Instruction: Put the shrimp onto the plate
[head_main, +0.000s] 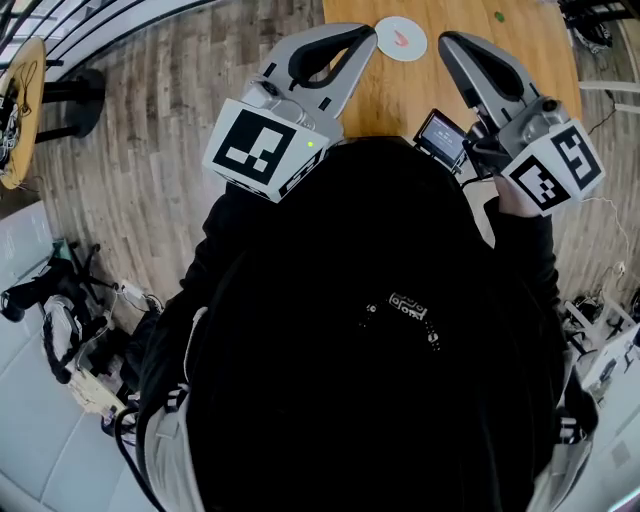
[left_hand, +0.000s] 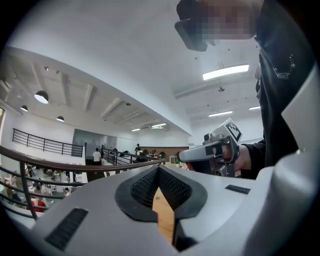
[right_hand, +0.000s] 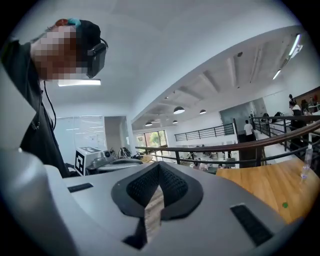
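Note:
In the head view, a small orange-red shrimp lies on a round white plate on the wooden table. Both grippers are held up level in front of the person's dark-clad chest, short of the plate. My left gripper is shut and empty, its tips meeting with only table showing in the slot below. My right gripper is also shut and empty, its pads closed together. Each gripper view shows the other gripper: the right one and the left one.
A small green thing lies on the table right of the plate and also shows in the right gripper view. A round side table and cables and gear sit on the floor at left. A balcony railing runs behind.

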